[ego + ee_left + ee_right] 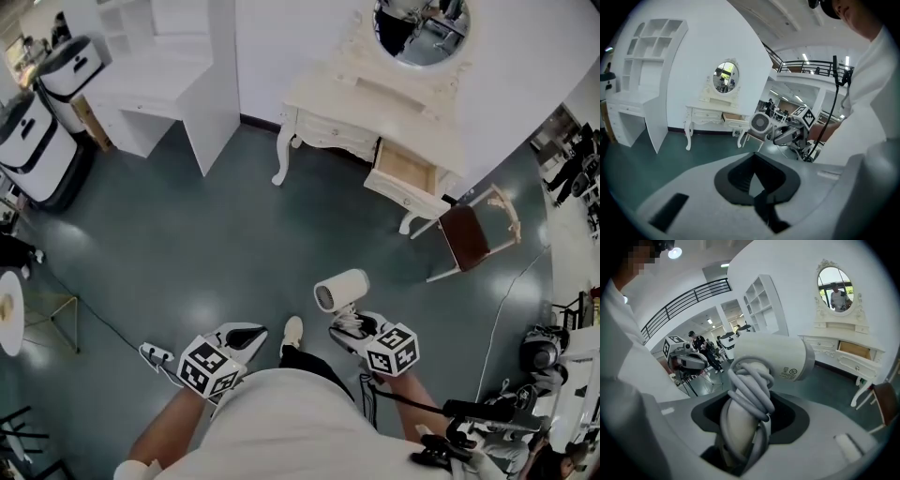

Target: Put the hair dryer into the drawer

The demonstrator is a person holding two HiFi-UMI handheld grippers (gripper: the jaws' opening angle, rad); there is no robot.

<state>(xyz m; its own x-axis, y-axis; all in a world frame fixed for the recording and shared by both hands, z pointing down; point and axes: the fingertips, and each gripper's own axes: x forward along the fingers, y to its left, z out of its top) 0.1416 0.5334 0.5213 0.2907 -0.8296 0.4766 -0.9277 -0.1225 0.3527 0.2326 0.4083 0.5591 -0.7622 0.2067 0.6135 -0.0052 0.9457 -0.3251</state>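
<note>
At lower centre of the head view: right gripper point(352, 326), jaws clamped on the cord-wrapped handle of the hair dryer point(339, 289), which is held above the green floor point(206, 244), well apart from the open drawer point(405, 169) of the white dressing table point(356, 94). Left gripper point(246, 337): jaws together, nothing between them. Chair point(466, 234): near the drawer.

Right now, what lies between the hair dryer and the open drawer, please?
In the head view, only bare floor separates the hair dryer from the open drawer.
</note>
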